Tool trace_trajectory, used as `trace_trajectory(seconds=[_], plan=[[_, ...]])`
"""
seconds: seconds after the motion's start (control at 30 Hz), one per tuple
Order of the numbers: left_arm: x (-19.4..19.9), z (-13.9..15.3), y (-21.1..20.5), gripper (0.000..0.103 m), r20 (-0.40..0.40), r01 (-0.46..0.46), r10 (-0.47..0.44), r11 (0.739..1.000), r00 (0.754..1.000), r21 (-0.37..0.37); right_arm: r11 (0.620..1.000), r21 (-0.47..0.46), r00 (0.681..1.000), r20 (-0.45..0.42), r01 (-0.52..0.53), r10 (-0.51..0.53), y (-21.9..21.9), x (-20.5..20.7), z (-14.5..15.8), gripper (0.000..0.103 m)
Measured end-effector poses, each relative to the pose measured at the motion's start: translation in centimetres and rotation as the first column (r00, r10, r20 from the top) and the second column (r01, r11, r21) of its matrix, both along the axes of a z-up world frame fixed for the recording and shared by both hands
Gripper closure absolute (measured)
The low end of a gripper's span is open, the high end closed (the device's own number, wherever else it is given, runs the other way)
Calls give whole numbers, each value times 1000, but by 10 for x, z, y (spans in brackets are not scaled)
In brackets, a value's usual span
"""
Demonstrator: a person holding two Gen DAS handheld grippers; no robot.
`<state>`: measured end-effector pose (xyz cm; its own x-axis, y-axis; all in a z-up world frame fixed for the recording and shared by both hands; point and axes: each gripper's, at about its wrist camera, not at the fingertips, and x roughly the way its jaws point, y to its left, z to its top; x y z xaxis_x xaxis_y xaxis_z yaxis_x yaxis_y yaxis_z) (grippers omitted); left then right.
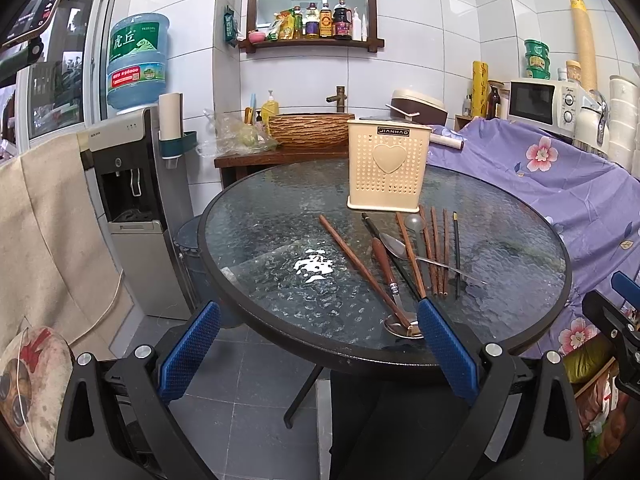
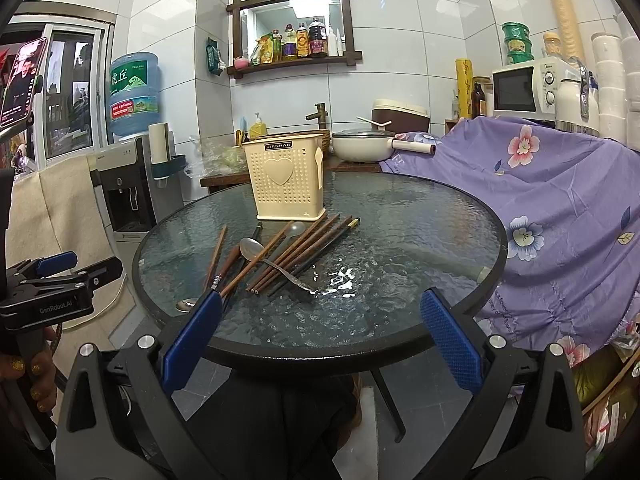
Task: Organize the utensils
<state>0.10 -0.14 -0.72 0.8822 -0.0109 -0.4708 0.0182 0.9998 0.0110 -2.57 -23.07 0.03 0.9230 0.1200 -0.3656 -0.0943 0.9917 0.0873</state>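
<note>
A cream perforated utensil holder with a heart on its front stands upright at the far side of the round glass table; it also shows in the right wrist view. In front of it lie several brown chopsticks, a black chopstick, a metal spoon, a wooden-handled spoon and a clear plastic spoon. The pile also shows in the right wrist view. My left gripper is open and empty at the table's near edge. My right gripper is open and empty, also at the near edge.
A purple floral cloth covers furniture to the right of the table. A water dispenser stands left. A wooden counter with a basin is behind. The right gripper's body shows at the left view's right edge.
</note>
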Motion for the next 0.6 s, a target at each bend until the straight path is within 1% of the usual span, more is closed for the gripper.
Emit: trace_trajectory(seconds=[0.6], plan=[[0,-1,0,6,-3,2,-2,1000,1000,-3,1000,1,1000,1,-3,3,2,-2,0,5]])
